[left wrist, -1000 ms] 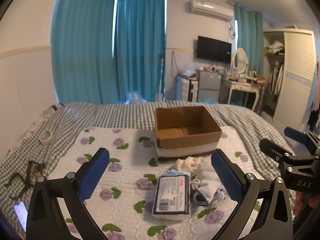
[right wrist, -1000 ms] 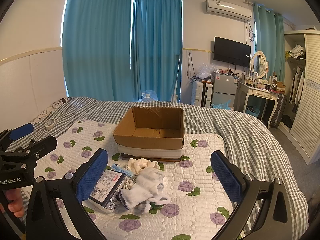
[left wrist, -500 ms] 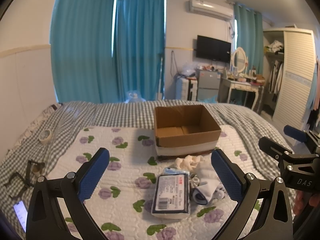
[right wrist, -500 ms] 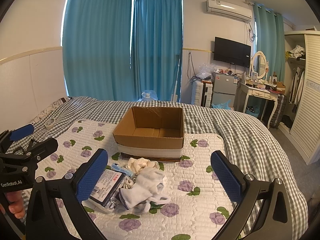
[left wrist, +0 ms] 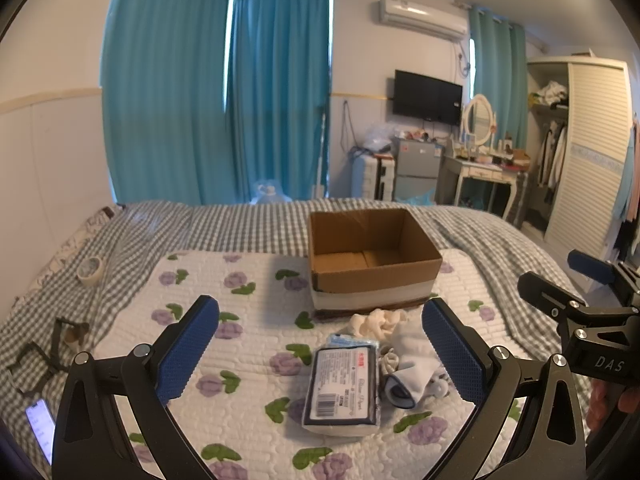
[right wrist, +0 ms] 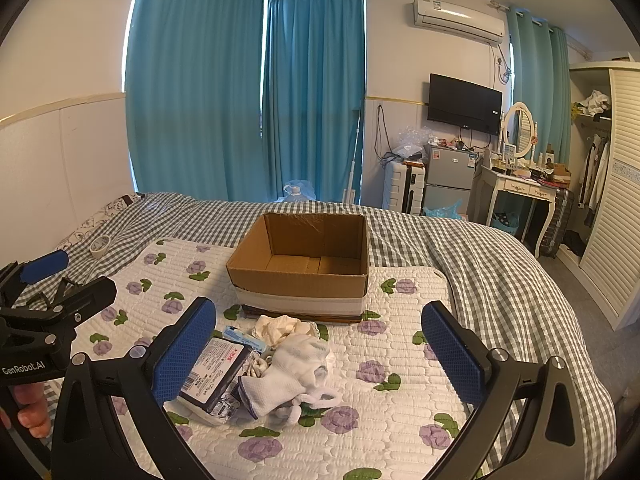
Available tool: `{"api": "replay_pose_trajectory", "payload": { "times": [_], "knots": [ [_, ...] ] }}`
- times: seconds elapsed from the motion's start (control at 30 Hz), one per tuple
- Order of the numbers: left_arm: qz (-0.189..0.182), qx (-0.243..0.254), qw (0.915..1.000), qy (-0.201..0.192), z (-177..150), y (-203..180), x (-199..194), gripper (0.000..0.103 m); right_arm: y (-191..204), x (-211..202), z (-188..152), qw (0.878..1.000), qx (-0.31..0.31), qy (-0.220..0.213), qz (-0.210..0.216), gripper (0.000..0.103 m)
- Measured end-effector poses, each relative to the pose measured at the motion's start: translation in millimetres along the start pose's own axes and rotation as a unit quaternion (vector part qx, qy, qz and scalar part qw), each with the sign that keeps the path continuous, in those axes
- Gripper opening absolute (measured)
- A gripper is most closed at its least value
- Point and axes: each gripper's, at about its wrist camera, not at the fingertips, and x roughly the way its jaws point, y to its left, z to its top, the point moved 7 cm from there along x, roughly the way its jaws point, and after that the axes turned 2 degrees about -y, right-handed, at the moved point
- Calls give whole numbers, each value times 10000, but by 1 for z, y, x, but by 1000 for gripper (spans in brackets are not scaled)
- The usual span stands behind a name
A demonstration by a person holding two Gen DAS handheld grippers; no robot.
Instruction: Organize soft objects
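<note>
An open, empty cardboard box (left wrist: 372, 260) (right wrist: 304, 268) stands on a floral quilt on the bed. In front of it lies a small pile: a dark tissue pack (left wrist: 342, 386) (right wrist: 212, 372), a white sock (right wrist: 292, 372) (left wrist: 416, 368), a cream cloth (left wrist: 376, 320) (right wrist: 280, 324) and a small blue packet (right wrist: 244, 336). My left gripper (left wrist: 320, 348) is open and empty, held above the pile. My right gripper (right wrist: 320, 348) is open and empty, just right of the pile. Each gripper shows at the edge of the other's view.
A tape roll (left wrist: 90, 270) and a black clip-like object (left wrist: 60, 340) lie on the checked blanket at left; a phone (left wrist: 40, 432) lies at the near left. Beyond the bed are curtains, a fridge, a dressing table and a wardrobe (right wrist: 616, 200).
</note>
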Motion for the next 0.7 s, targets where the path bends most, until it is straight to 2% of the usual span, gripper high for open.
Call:
{"api": "replay_pose_trajectory", "payload": {
  "times": [0.57,0.7],
  "knots": [
    [0,-5,10000,19,0,0,1,103,0,0,1,10000,-4,15,0,103],
    [-23,-7,9999,155,-13,-2,9,103,-2,7,-12,9999,26,127,57,103]
  ]
}}
